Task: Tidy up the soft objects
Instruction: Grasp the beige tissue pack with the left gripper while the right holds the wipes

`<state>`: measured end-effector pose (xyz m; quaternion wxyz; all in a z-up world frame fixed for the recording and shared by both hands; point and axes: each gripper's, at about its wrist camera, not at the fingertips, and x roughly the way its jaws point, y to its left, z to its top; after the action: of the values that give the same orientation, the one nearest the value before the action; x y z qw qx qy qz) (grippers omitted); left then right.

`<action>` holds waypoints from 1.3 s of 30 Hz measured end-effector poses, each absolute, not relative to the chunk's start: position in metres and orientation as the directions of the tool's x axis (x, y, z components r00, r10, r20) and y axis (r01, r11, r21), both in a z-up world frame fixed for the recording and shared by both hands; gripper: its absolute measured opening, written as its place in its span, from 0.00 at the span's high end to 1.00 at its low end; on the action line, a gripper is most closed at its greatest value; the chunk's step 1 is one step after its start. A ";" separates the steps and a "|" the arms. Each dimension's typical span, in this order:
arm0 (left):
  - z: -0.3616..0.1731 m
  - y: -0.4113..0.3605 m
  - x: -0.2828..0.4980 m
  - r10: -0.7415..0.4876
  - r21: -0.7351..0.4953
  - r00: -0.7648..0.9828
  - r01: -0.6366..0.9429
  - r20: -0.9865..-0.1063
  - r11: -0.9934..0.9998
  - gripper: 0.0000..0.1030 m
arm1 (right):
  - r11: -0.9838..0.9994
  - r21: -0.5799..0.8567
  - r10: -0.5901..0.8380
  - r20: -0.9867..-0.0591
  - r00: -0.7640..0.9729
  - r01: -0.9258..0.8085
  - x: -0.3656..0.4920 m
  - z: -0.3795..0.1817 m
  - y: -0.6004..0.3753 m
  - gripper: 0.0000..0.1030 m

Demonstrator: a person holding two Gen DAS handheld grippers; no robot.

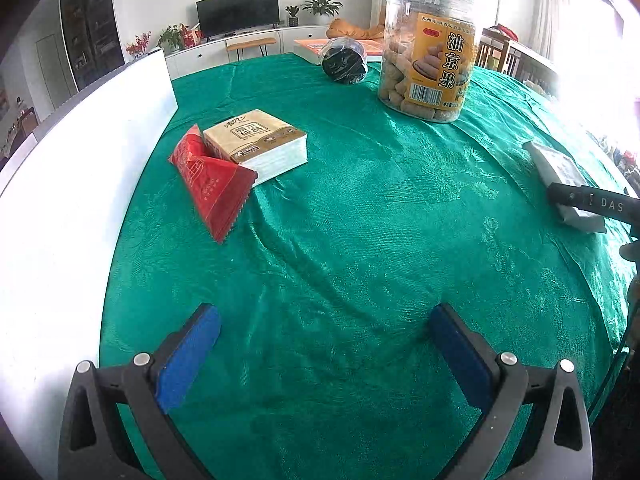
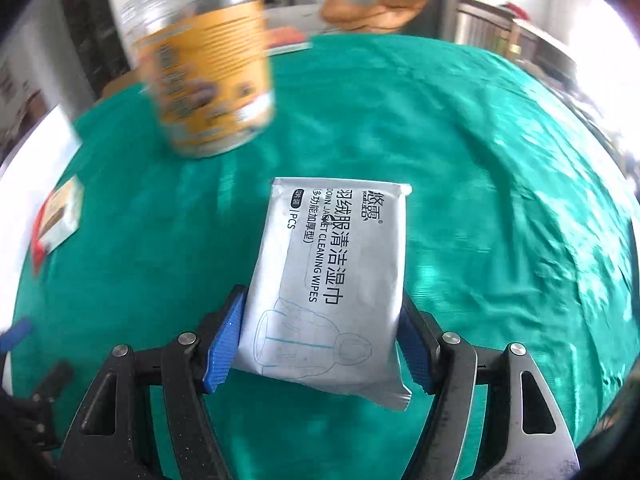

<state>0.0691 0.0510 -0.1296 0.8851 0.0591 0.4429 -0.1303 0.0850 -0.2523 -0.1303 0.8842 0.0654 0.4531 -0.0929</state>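
Observation:
A silver-grey pack of jacket cleaning wipes point(image 2: 336, 264) sits between the blue pads of my right gripper point(image 2: 322, 296), which is shut on its lower half. Its top end points away from me over the green tablecloth point(image 2: 480, 200). In the left wrist view the same wipes pack point(image 1: 560, 168) shows at the right edge with a black finger point(image 1: 584, 202) across it. My left gripper point(image 1: 324, 316) is open over bare cloth with nothing between its pads. A beige tissue pack point(image 1: 260, 144) leans on a red tissue pack point(image 1: 212, 184) at the table's left.
A tall clear snack jar point(image 1: 428, 48) with an orange label stands at the back, a black wrapped roll point(image 1: 345, 60) to its left. A white board point(image 1: 80, 160) borders the cloth's left side. The right wrist view is motion-blurred around the jar point(image 2: 208, 84).

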 end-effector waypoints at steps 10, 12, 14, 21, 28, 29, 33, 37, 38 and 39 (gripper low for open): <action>-0.128 0.044 0.073 -0.157 -0.011 0.539 0.265 -0.827 0.964 0.00 | 0.969 -0.003 -0.152 -0.791 0.592 0.245 0.075 -0.121 -0.262 0.28; -0.127 0.040 0.079 -0.136 0.000 0.510 0.257 -0.849 0.966 0.00 | 0.970 -0.004 -0.153 -0.790 0.593 0.245 0.075 -0.120 -0.264 0.28; -0.122 0.034 0.083 -0.102 0.035 0.504 0.254 -0.858 0.966 0.00 | 0.970 -0.003 -0.152 -0.790 0.594 0.244 0.075 -0.119 -0.266 0.28; -0.069 0.062 0.149 -0.308 -0.248 0.538 0.182 -0.785 0.951 0.00 | 0.970 0.000 -0.148 -0.790 0.595 0.242 0.075 -0.117 -0.267 0.28; -0.102 0.049 0.235 -0.191 -0.177 0.454 0.075 -0.870 0.981 0.00 | 0.970 0.002 -0.147 -0.790 0.596 0.242 0.074 -0.117 -0.267 0.28; -0.102 0.043 0.239 -0.186 -0.167 0.458 0.081 -0.869 0.983 0.01 | 0.970 0.001 -0.148 -0.790 0.596 0.242 0.075 -0.117 -0.267 0.28; -0.094 -0.004 0.228 -0.420 -0.294 0.369 0.351 -0.829 0.889 0.10 | 0.970 0.003 -0.146 -0.789 0.596 0.242 0.074 -0.117 -0.267 0.27; -0.070 0.005 0.216 -0.448 -0.295 0.415 0.383 -0.792 0.875 0.13 | 0.970 0.011 -0.139 -0.789 0.598 0.241 0.074 -0.116 -0.268 0.27; -0.067 0.016 0.216 -0.440 -0.312 0.441 0.335 -0.782 0.889 0.12 | 0.970 0.013 -0.138 -0.789 0.599 0.241 0.074 -0.116 -0.269 0.27; -0.066 0.024 0.220 -0.443 -0.341 0.444 0.293 -0.779 0.893 0.10 | 0.970 0.013 -0.138 -0.789 0.599 0.242 0.074 -0.116 -0.269 0.27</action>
<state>0.2196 0.0236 -0.0664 0.8460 -0.0780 0.4805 -0.2174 0.0741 -0.2688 -0.1156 0.8922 0.0595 0.4349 -0.1066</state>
